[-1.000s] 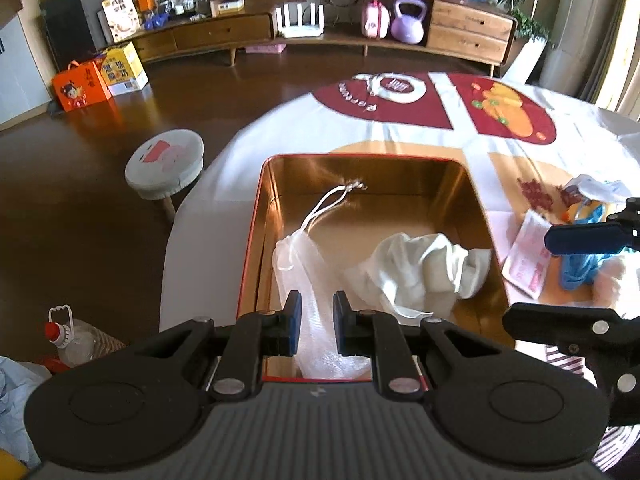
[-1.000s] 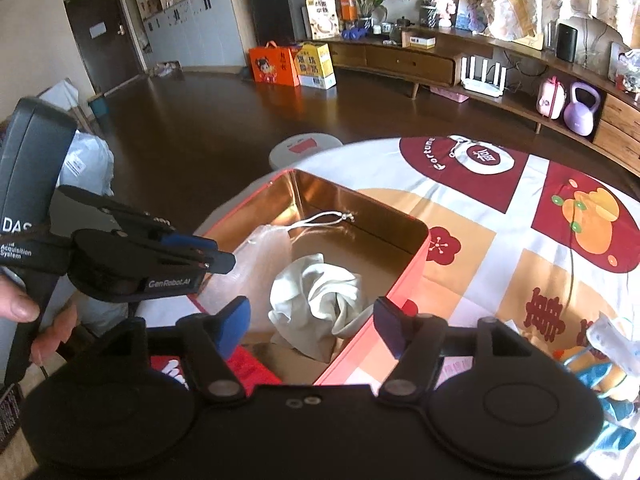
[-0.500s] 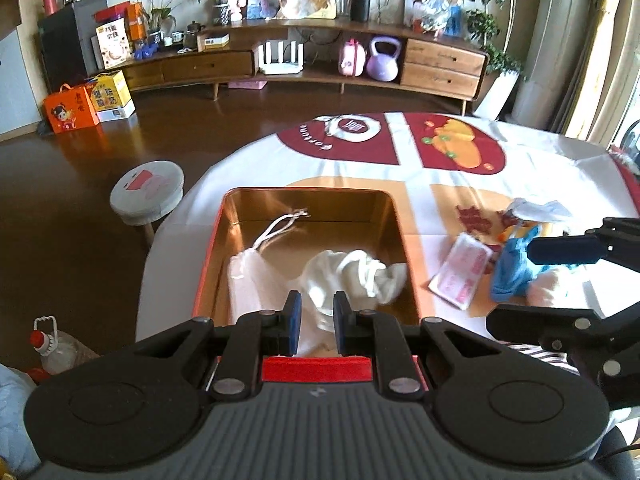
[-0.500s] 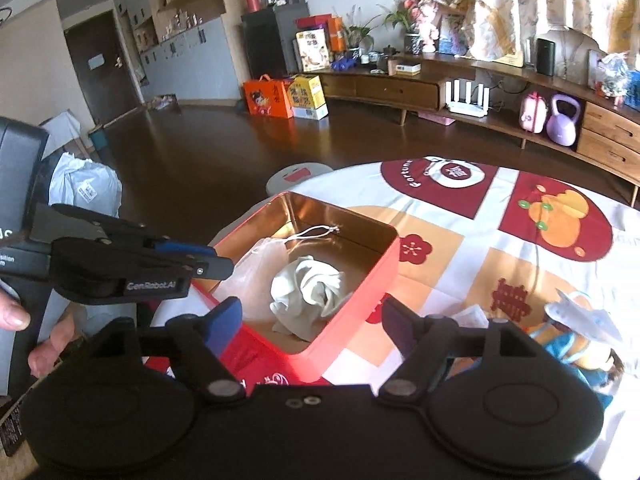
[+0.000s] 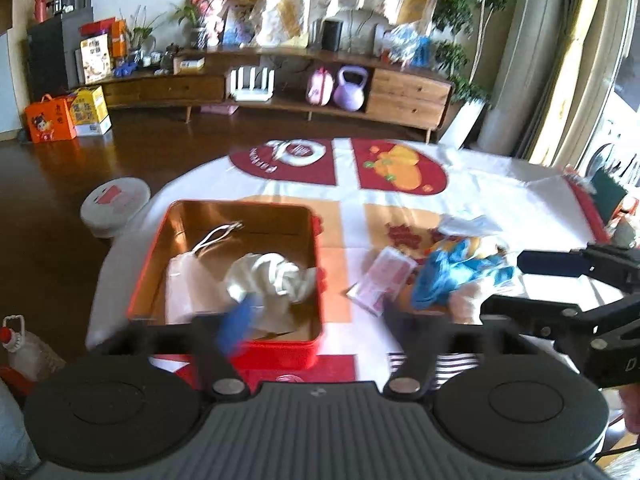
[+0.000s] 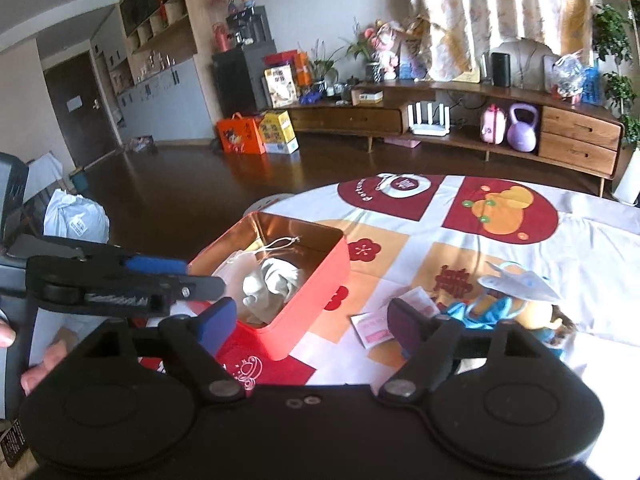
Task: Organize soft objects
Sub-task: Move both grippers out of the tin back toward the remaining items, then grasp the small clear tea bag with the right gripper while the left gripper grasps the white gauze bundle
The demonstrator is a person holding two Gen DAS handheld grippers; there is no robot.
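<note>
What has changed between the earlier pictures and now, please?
The left gripper has drawn back from the red tin and its jaws have just opened, with nothing between them. The right gripper, also empty, widened and pulled back too. The white cloth and drawstring bag stayed in the tin.

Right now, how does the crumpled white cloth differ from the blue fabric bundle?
The crumpled white cloth lies inside the red metal tin; the blue fabric bundle lies loose on the patterned tablecloth. The cloth is plain off-white; the bundle is bright blue, heaped with other items. Both are soft, rumpled, and held by no jaws.
</note>
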